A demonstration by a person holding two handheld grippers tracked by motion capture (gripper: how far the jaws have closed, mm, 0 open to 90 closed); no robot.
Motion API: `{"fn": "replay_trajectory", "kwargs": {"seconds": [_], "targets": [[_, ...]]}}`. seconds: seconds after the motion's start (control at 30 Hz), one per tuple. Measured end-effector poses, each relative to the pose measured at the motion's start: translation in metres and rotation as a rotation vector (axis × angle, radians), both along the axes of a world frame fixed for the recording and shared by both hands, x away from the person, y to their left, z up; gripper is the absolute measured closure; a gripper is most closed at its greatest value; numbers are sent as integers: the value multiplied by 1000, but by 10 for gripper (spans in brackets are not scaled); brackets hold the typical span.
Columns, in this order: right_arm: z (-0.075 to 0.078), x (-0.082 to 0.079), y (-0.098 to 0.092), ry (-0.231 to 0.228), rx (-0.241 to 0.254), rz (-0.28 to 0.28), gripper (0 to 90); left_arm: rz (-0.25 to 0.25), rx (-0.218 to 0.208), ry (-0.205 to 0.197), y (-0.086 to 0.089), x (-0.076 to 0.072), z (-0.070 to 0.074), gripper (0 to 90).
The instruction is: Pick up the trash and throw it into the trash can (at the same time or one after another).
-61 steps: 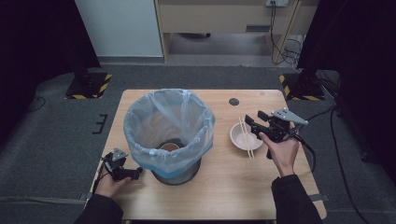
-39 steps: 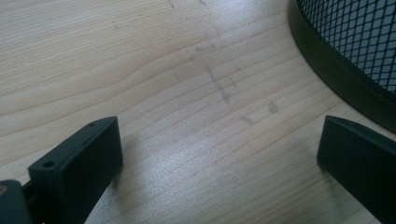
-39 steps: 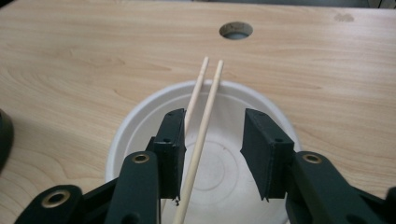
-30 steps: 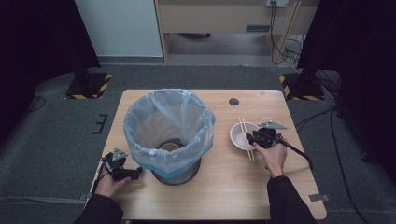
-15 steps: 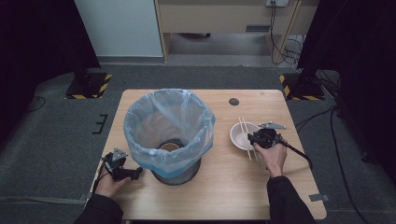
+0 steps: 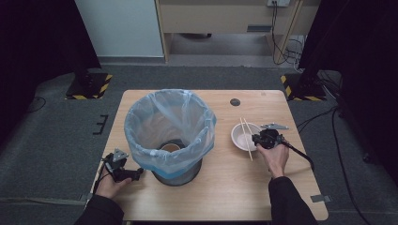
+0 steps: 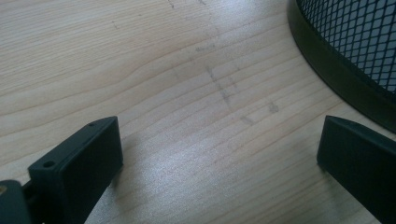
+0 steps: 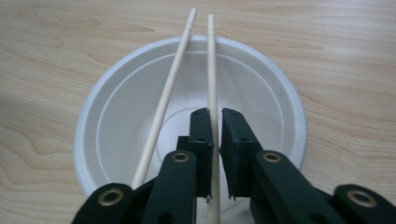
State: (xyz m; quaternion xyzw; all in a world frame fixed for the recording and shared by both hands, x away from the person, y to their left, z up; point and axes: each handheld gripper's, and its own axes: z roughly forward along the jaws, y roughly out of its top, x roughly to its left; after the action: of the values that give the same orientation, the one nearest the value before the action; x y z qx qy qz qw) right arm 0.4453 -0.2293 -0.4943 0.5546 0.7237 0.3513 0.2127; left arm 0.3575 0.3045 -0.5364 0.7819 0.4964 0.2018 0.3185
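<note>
Right gripper view: right tongs [image 8: 214, 154], just closing, clamp one chopstick [image 8: 212, 70] over the white bowl [image 8: 116, 116]; left tongs [image 7: 219, 163] gape.

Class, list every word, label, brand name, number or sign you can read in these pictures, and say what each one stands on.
None: no readable text on the table, the lined bin, the white bowl, the chopsticks or either gripper.
Yellow-and-black hazard stripes mark two floor stands, without wording.

chopsticks [image 8: 168, 84]: 2 | bowl [image 8: 116, 116]: 1 | bin [image 6: 178, 173]: 1 | table [image 6: 225, 187]: 1
</note>
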Motion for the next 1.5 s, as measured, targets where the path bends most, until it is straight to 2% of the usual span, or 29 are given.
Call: {"fn": "replay_trajectory", "kwargs": {"seconds": [0.17, 0.4, 0.63, 1.03, 1.5], "targets": [[1, 0, -1, 3, 0, -8, 856, 0, 0, 0, 0, 0, 0, 0], [9, -1, -5, -31, 32, -21, 856, 0, 0, 0, 0, 0, 0, 0], [24, -5, -11, -85, 108, -24, 856, 0, 0, 0, 0, 0, 0, 0], [56, -14, -22, -206, 217, -9, 856, 0, 0, 0, 0, 0, 0, 0], [97, -28, -23, -340, 302, 14, 856, 0, 0, 0, 0, 0, 0, 0]]}}
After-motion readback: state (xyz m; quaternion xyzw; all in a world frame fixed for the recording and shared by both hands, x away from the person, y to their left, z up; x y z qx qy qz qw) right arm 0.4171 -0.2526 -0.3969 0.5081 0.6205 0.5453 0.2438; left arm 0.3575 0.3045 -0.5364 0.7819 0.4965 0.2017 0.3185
